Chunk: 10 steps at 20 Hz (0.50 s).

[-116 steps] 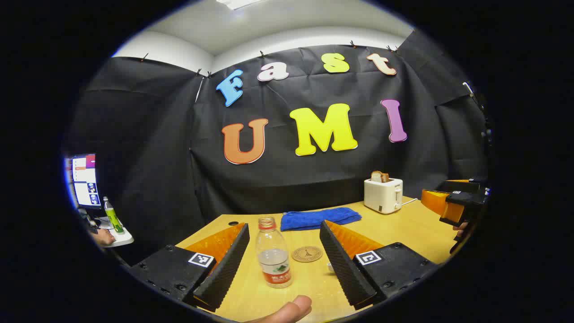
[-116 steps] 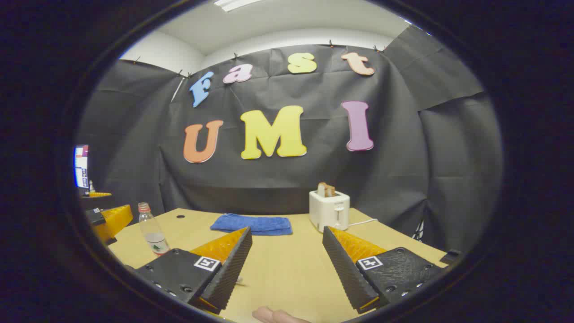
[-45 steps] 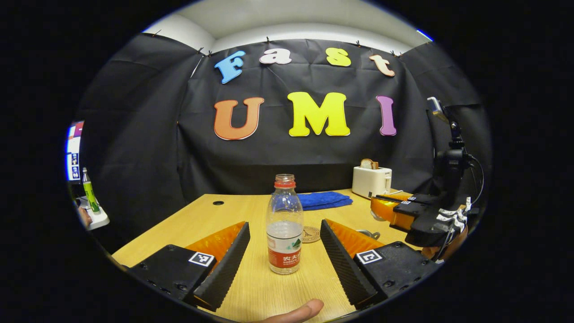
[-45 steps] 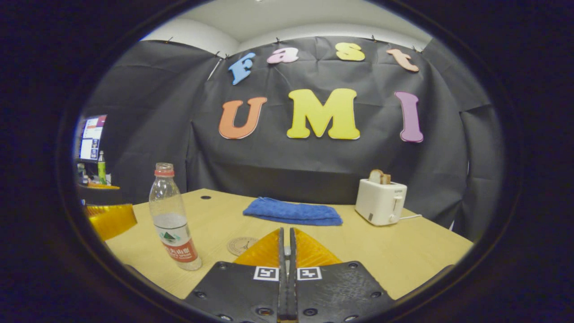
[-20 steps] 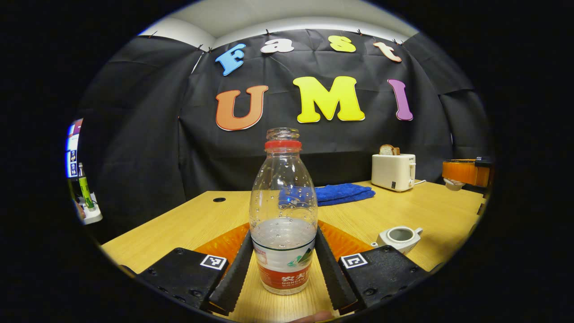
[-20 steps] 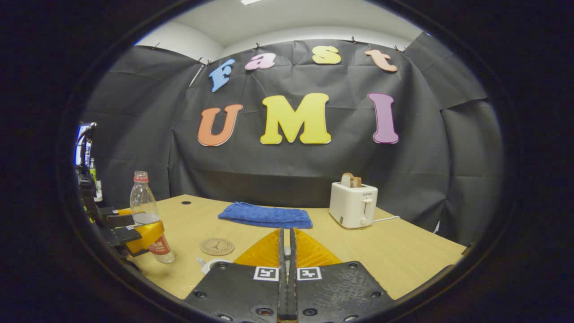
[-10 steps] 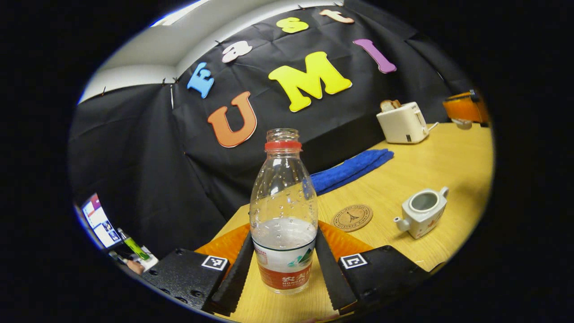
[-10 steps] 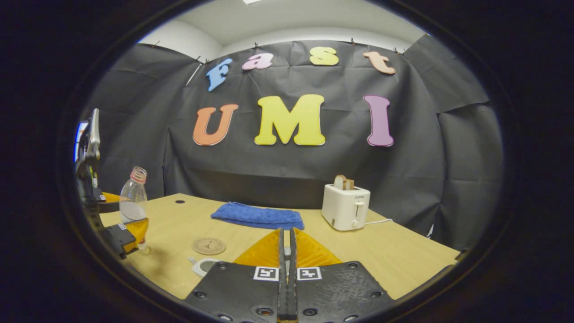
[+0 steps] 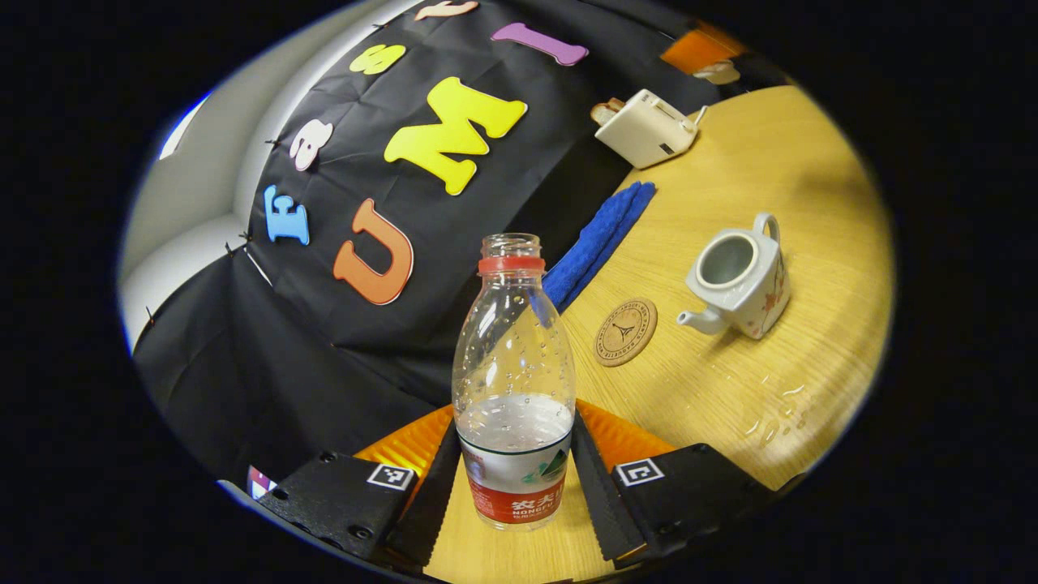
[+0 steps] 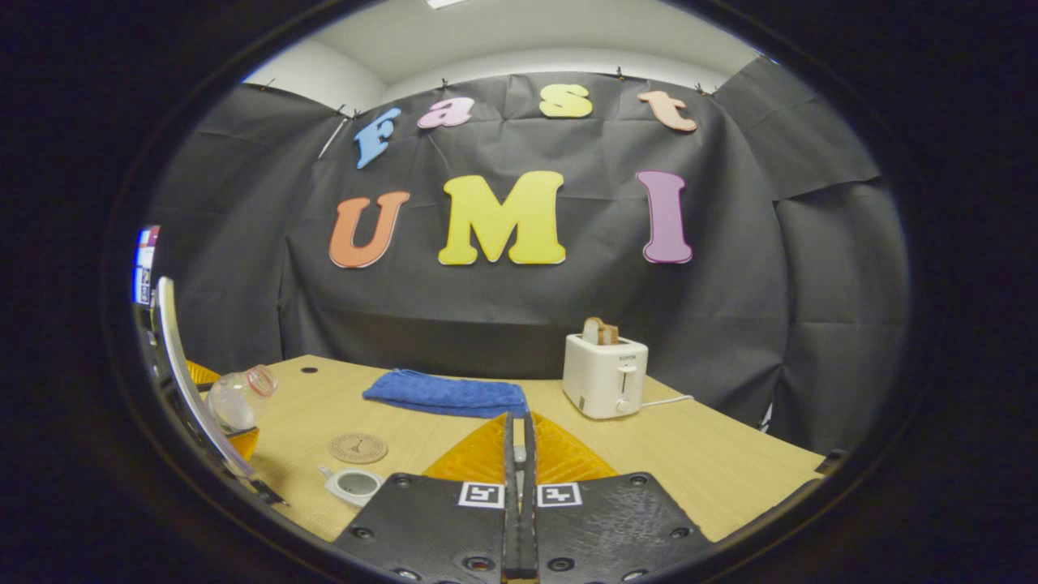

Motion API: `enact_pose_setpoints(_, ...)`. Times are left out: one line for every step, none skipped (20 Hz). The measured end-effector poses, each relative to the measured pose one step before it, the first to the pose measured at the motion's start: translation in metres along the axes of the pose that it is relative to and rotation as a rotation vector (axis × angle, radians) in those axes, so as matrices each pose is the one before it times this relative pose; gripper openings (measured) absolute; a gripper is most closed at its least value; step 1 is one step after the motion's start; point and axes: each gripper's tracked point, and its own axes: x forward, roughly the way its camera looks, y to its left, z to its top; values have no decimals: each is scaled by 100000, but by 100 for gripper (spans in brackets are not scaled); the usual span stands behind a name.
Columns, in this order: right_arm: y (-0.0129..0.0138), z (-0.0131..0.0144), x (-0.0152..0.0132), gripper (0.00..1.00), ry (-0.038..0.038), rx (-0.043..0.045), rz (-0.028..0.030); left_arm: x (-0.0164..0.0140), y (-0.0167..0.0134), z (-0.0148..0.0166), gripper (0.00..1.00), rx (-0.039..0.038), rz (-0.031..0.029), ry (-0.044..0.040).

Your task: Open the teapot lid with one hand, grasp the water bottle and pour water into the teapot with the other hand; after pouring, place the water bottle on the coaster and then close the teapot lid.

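Lid off: small white ceramic teapot (image 9: 736, 280) stands open on wooden table (image 9: 803, 162). Left gripper (image 9: 512, 474) pinches clear plastic water bottle (image 9: 513, 381), capless, tilted toward teapot; no stream visible. Right gripper (image 10: 516, 442) fingers pressed together; lid between them cannot tell. Left: pouring, bottle onto round cork coaster (image 9: 624, 332), relidding.

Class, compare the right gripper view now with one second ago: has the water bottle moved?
Yes. The water bottle has left the table and tipped, its open neck now leaning toward the coaster and teapot.

Left tongs (image 9: 512, 487) clamp the uncapped water bottle (image 9: 513, 381), tilted toward the lidless teapot (image 9: 734, 276)
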Motion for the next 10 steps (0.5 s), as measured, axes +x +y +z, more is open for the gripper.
enact_pose_setpoints(-155,110,0,0,89,504,-6,-24,-73,130,75,3260,123,-258)
enact_pose_setpoints(-163,64,38,0,-120,340,-106,-84,-72,221,75,3958,208,-833)
enact_pose_setpoints(-292,169,-35,0,-369,213,-623,-448,-155,367,75,6342,336,-1978)
enact_pose_setpoints(-292,26,65,0,-167,78,-750,-299,-208,499,75,9337,448,-2087)
enact_pose_setpoints(-236,3,-52,0,59,133,-450,113,-176,286,75,6713,-362,-968)
enact_pose_setpoints(-57,-22,153,0,127,124,-102,163,-107,44,75,4236,-514,-45)
enact_pose_setpoints(-153,15,57,0,87,202,-102,268,-21,-23,74,3729,-589,202)
enact_pose_setpoints(-130,-8,28,0,41,198,-226,-176,-280,132,75,4809,-715,100)
enact_pose_setpoints(-233,86,54,0,25,208,-289,-100,-69,217,75,4273,-298,89)
enact_pose_setpoints(-244,120,-28,0,-99,249,-361,-220,-86,178,75,4101,504,-591)
